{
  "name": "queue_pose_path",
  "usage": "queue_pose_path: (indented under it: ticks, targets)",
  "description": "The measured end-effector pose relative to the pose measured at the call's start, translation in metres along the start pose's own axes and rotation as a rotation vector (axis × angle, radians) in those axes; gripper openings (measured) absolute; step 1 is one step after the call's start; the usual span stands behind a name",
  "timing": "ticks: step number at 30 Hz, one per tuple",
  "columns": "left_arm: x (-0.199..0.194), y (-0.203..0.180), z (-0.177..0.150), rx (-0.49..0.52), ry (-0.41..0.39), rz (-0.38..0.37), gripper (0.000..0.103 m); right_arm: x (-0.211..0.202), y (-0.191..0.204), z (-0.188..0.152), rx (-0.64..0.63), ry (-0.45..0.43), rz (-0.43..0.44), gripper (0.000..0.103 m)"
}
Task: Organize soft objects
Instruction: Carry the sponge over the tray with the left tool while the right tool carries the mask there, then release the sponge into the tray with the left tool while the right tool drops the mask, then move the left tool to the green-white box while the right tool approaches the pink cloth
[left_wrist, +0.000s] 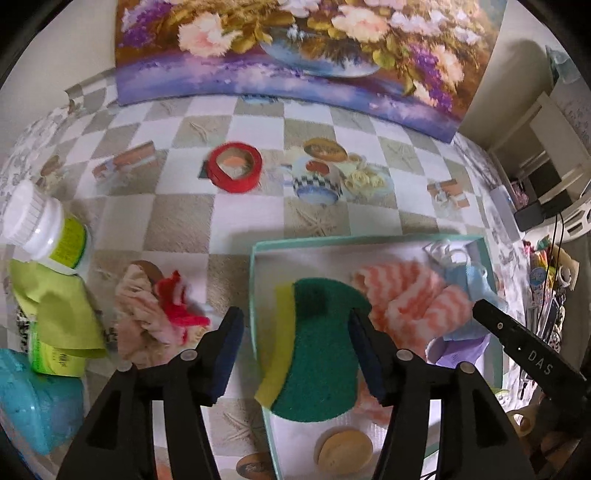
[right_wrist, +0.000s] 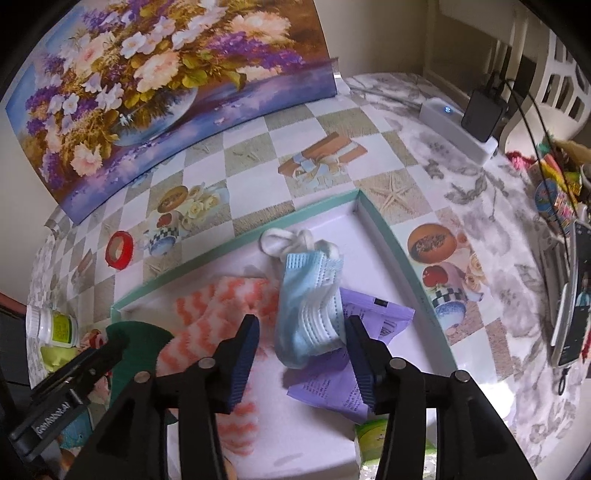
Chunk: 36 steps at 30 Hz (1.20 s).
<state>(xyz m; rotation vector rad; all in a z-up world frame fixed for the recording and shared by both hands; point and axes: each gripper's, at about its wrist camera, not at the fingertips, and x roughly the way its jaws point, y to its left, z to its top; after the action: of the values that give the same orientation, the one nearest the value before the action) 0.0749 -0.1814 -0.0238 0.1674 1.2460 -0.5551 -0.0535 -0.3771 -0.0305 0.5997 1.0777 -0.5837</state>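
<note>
A teal-rimmed white tray (left_wrist: 255, 280) (right_wrist: 384, 229) lies on the checkered table. In it are a green and yellow sponge (left_wrist: 317, 347) (right_wrist: 136, 343), an orange-and-white striped cloth (left_wrist: 413, 295) (right_wrist: 207, 317), a blue face mask (right_wrist: 310, 314) (left_wrist: 469, 277) and a purple packet (right_wrist: 369, 325). My left gripper (left_wrist: 295, 347) is open, its fingers on either side of the sponge, which leans over the tray's left rim. My right gripper (right_wrist: 301, 354) is open above the mask. Left of the tray lies a beige and red cloth bundle (left_wrist: 155, 314).
A red tape roll (left_wrist: 234, 166) (right_wrist: 118, 249) lies further back. A white-capped bottle (left_wrist: 44, 225) (right_wrist: 51, 325), a lime cloth (left_wrist: 59, 306) and a teal item (left_wrist: 33, 398) crowd the left. A floral painting (left_wrist: 295, 48) leans at the back. A charger and clutter (right_wrist: 480, 114) sit at right.
</note>
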Motion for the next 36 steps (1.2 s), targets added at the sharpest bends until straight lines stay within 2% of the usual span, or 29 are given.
queue_pose_path:
  ticks: [2, 4, 6, 7, 12, 14, 26, 30, 36]
  targets:
    - [-0.005, 0.003, 0.002, -0.011, -0.012, 0.007, 0.067, -0.004, 0.003, 0.001, -0.012, -0.01, -0.011, 0.061]
    - [-0.008, 0.007, 0.002, -0.024, -0.021, 0.019, 0.072, -0.006, 0.006, 0.0, -0.026, -0.008, -0.021, 0.065]
    - [-0.01, 0.013, 0.003, -0.045, -0.04, 0.055, 0.084, -0.005, 0.01, -0.001, -0.055, -0.005, -0.041, 0.07]
    - [-0.01, 0.017, 0.003, -0.057, -0.048, 0.08, 0.086, -0.005, 0.013, -0.002, -0.072, -0.004, -0.052, 0.073]
    - [-0.008, 0.034, 0.002, -0.087, -0.048, 0.155, 0.087, -0.002, 0.024, -0.005, -0.12, -0.003, -0.077, 0.086]
    - [-0.008, 0.04, 0.001, -0.094, -0.045, 0.177, 0.087, -0.002, 0.027, -0.006, -0.13, -0.007, -0.094, 0.103]
    - [-0.024, 0.061, 0.003, -0.099, -0.063, 0.239, 0.087, -0.003, 0.041, -0.013, -0.16, 0.001, -0.139, 0.103]
    - [-0.032, 0.068, 0.003, -0.094, -0.061, 0.222, 0.087, -0.01, 0.056, -0.016, -0.192, -0.008, -0.103, 0.103]
    - [-0.048, 0.084, 0.001, -0.091, -0.069, 0.223, 0.087, -0.017, 0.086, -0.023, -0.255, -0.02, -0.097, 0.103]
